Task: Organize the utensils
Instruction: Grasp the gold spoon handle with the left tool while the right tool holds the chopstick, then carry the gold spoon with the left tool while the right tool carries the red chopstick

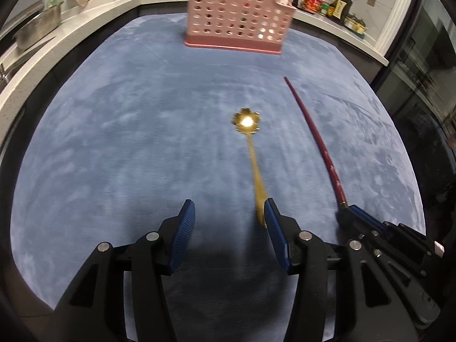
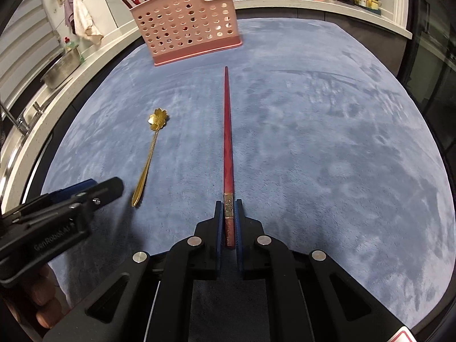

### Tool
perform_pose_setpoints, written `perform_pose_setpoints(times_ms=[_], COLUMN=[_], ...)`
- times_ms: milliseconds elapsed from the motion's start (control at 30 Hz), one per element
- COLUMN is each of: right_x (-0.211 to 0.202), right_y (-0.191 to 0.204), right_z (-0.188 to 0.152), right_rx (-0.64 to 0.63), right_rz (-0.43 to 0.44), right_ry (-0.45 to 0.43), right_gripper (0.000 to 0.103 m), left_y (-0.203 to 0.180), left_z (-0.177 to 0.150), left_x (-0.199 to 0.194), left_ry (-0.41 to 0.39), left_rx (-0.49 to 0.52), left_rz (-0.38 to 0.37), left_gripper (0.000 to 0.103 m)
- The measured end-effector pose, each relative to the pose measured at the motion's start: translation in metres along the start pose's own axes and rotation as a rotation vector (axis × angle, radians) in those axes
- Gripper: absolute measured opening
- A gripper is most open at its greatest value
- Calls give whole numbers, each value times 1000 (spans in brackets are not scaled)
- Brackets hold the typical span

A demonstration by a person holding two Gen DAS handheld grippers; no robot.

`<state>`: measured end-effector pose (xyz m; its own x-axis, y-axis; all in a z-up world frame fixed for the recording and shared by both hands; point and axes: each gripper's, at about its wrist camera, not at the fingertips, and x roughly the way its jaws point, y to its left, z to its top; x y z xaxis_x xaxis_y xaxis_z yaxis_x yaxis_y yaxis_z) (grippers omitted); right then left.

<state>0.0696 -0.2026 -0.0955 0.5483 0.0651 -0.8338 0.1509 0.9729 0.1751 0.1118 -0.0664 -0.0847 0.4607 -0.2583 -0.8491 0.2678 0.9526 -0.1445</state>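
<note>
Chopstick point(image 2: 227, 142) clamped in the right tool point(image 2: 228, 222); gold spoon point(image 2: 149, 154) lying loose on the blue mat point(image 2: 313, 156).
Right tool's blue pads are closed on the red chopstick's decorated handle end, its tip aimed at the pink holder point(image 2: 185, 25) at the far side of the bench; left tool point(image 1: 229, 213) stands open, pads apart, the flower-bowled spoon's point(image 1: 250, 156) handle end just beside its right pad point(image 1: 272, 219), whether touching is unclear; more red chopsticks stand in the perforated holder; a person's fingers point(image 2: 42, 299) show at lower left.
</note>
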Motion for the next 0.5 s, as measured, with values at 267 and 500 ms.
perform_pose_setpoints(times_ms=[267, 500], right_x=[2, 3], right_y=[-1, -4], right_z=[-2, -2], right_rx=[8, 17], right_rz=[16, 27], right_ry=[2, -1], right_gripper=[8, 8], left_y=[-9, -7], left_z=[0, -3], left_x=[13, 13], left_ry=[19, -8], left_rx=[-4, 11], left_rz=[18, 29], left_gripper=[45, 14])
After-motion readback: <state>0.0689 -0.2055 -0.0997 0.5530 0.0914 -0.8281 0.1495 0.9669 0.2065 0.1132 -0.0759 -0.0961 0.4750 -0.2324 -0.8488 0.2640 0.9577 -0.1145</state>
